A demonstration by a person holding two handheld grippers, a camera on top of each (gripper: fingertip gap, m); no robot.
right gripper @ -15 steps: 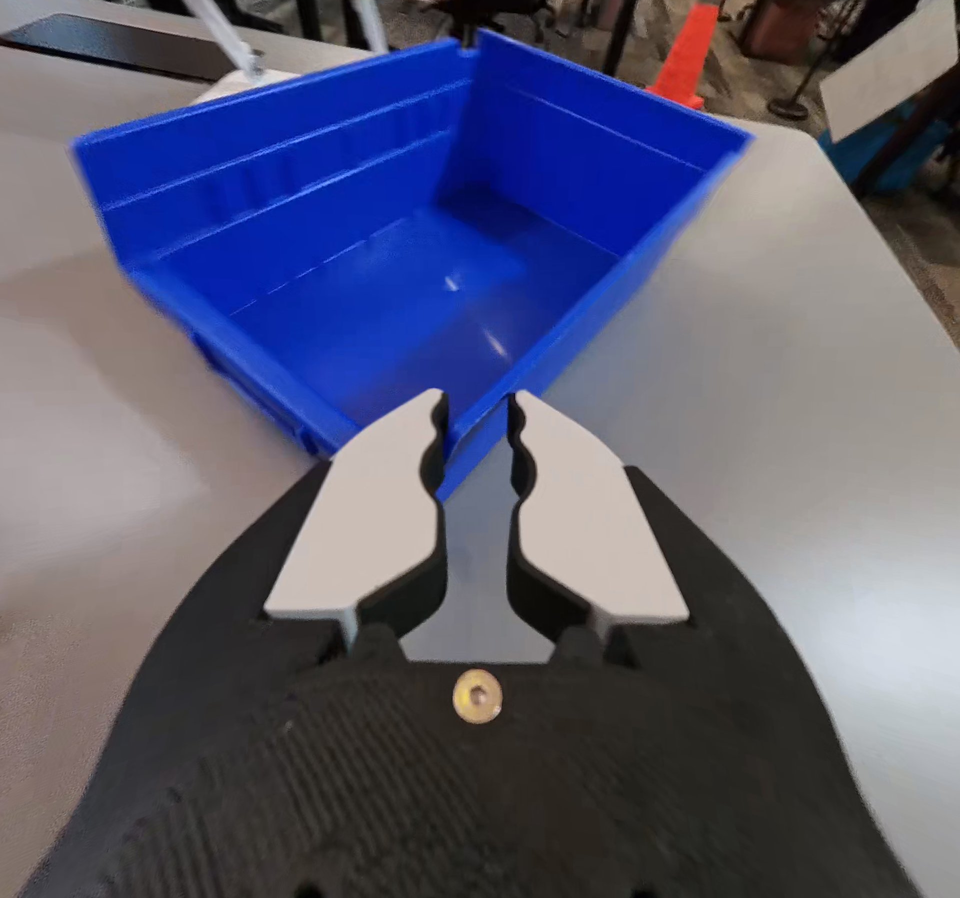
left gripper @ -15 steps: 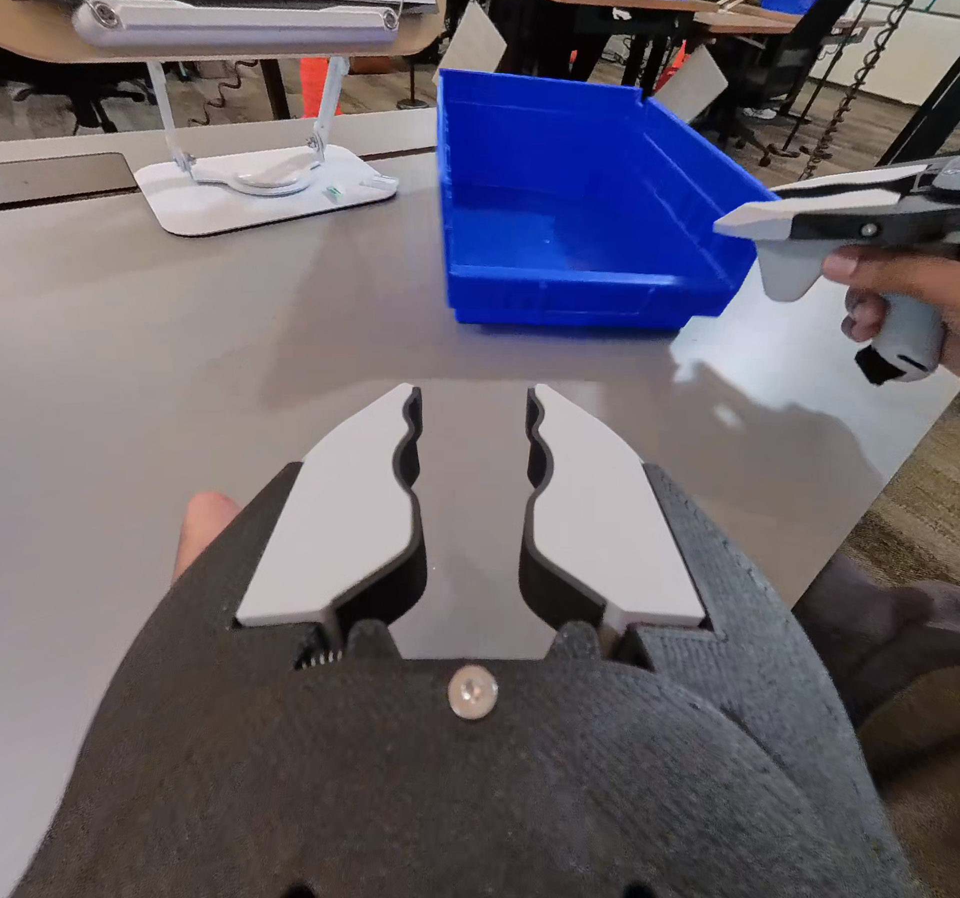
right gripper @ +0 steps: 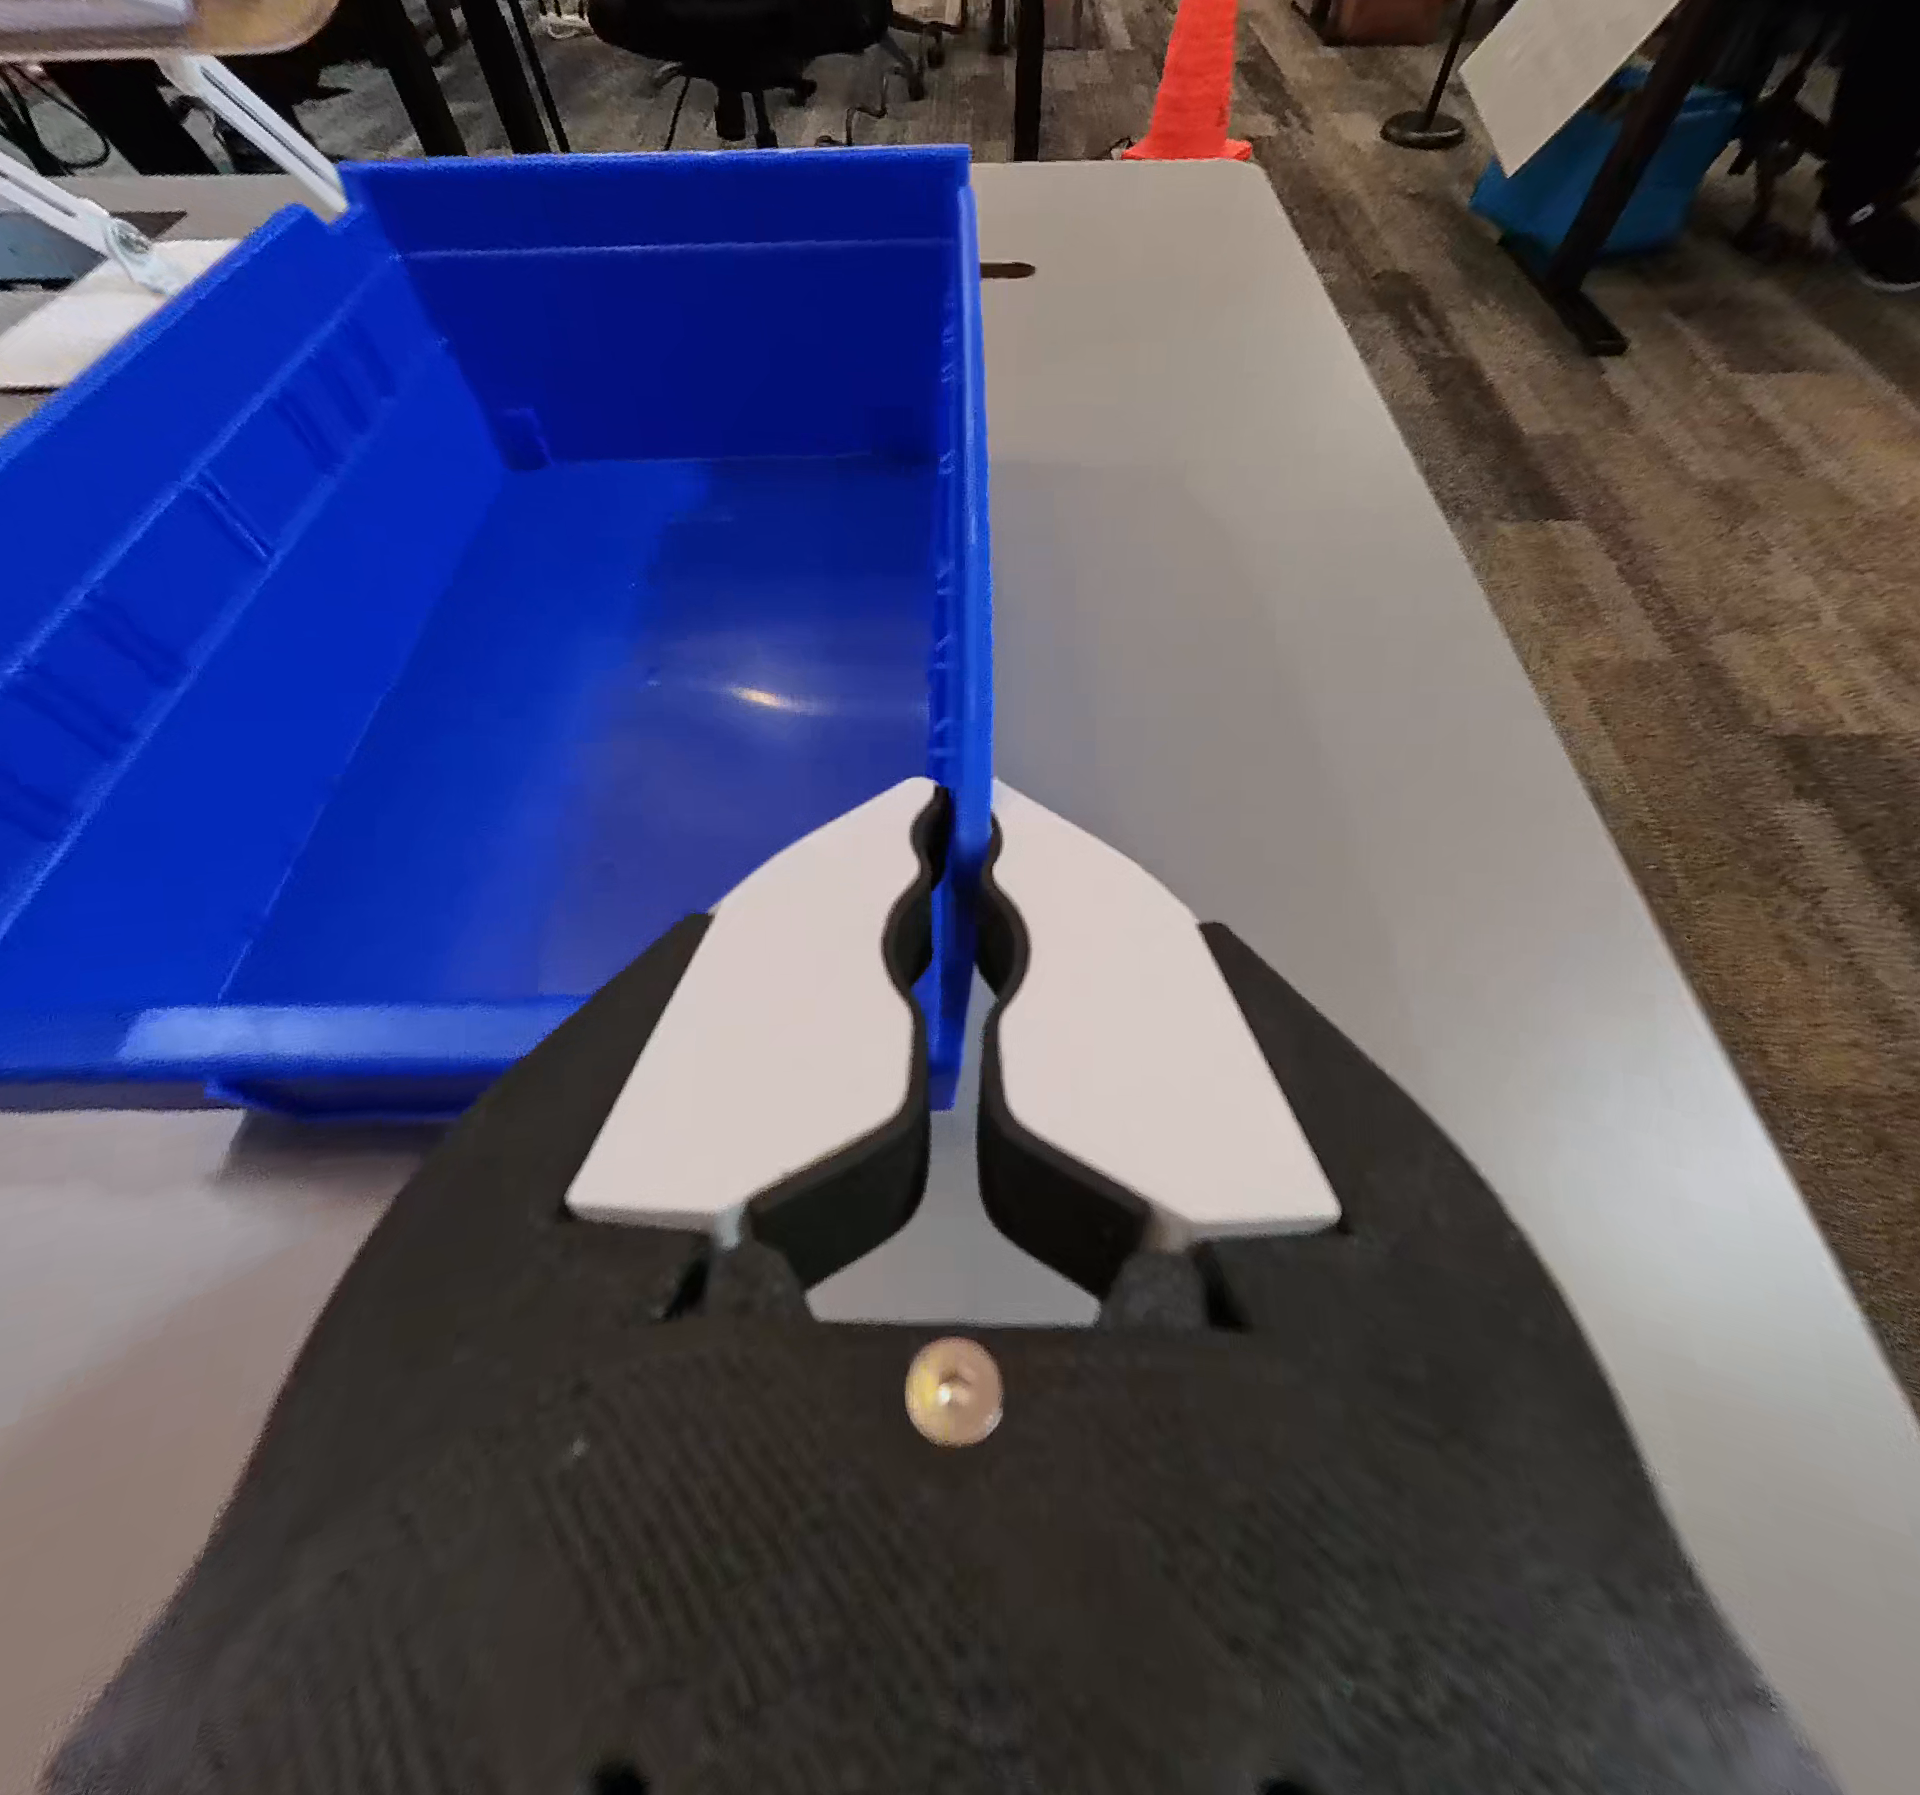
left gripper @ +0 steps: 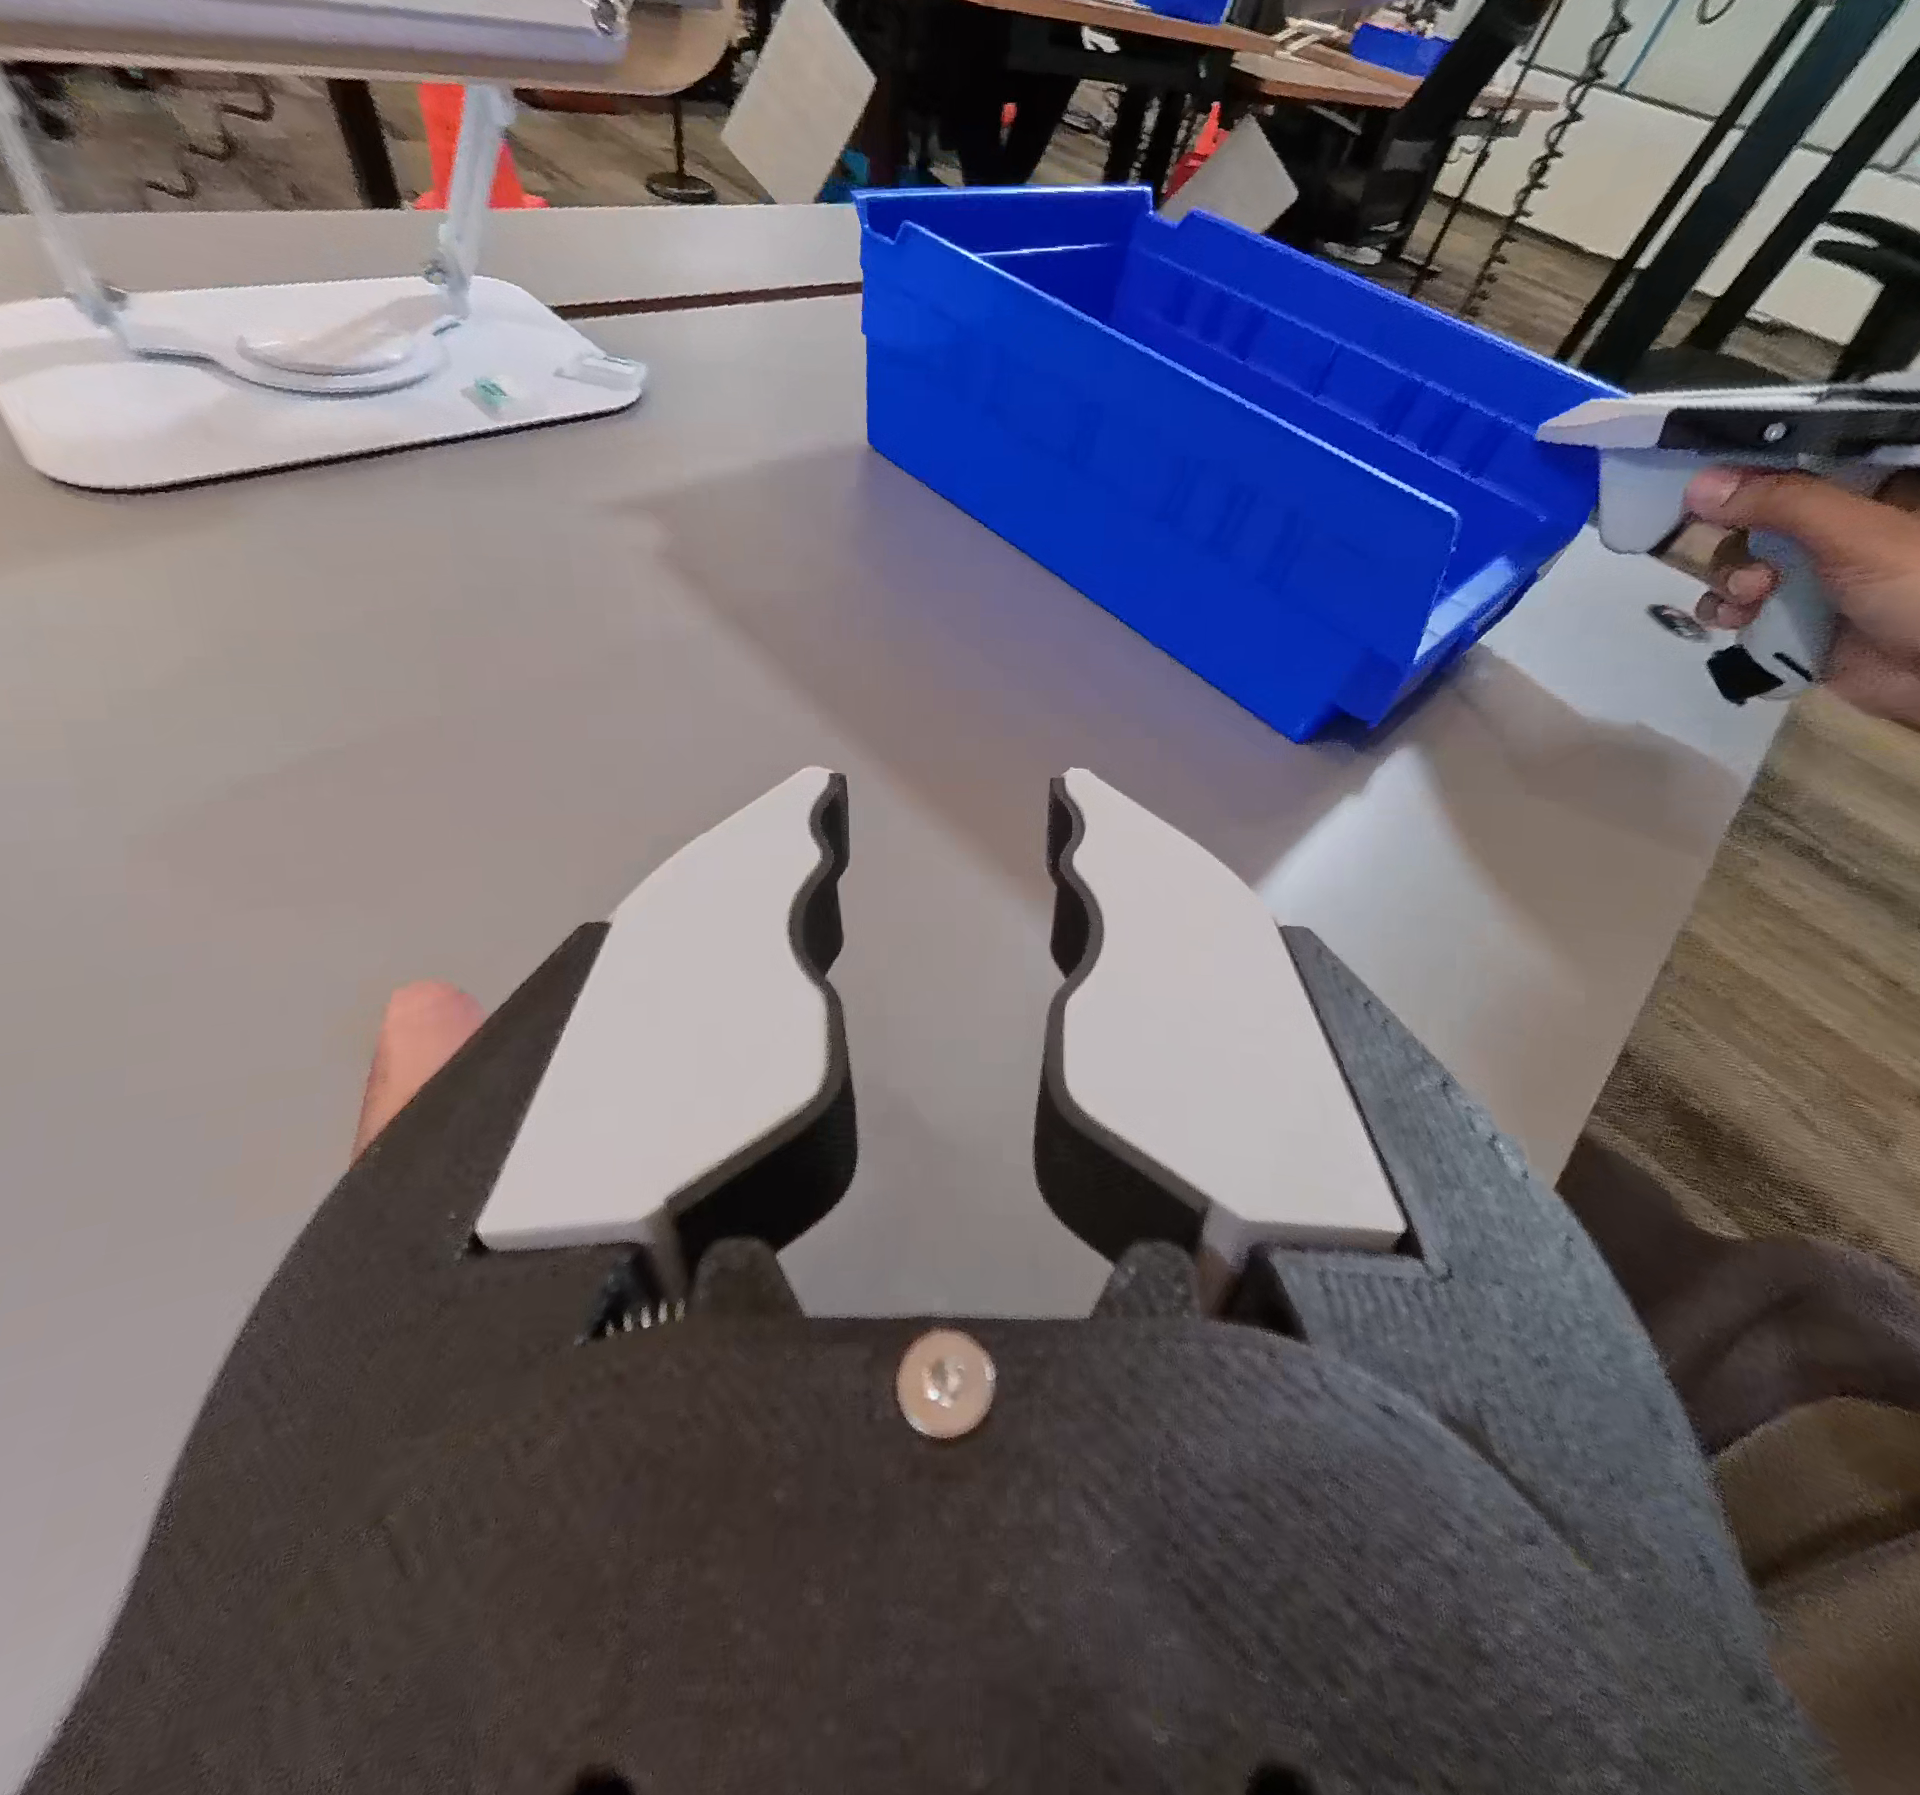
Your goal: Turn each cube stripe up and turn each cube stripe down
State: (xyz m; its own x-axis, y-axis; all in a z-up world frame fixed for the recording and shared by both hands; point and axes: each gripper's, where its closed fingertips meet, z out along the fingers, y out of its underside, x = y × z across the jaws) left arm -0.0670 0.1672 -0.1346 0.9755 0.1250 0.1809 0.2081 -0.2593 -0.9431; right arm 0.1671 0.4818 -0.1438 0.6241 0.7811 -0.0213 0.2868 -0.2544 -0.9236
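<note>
Since half a second ago, our right gripper has gone from hovering with parted fingers over the near corner of the blue bin to straddling its right side wall, and the bin has swung round on the grey table. It now shows its long flank to our left gripper where it showed its low open front before.

We see our right jaws narrowed onto that wall, one finger inside the bin and one outside, close to the front end; they look clamped on the plastic. Our left gripper hangs released, holding nothing, over bare table well short of the bin, which lies ahead of it and to the right. A white stand sits beyond it to the left.

As for the cubes, we can find none. The bin floor is bare blue in the right wrist view, and no cube shows on the table in either view.

The relation that matters is this: the bin's long axis runs away from our right gripper, straight along its fingers, and slantwise across our left gripper's view. Our right hand is the nearer one and the only one touching it. We judge that any further drag or turn of the bin pivots about that pinch near the front corner, so the far end would sweep widest.
</note>
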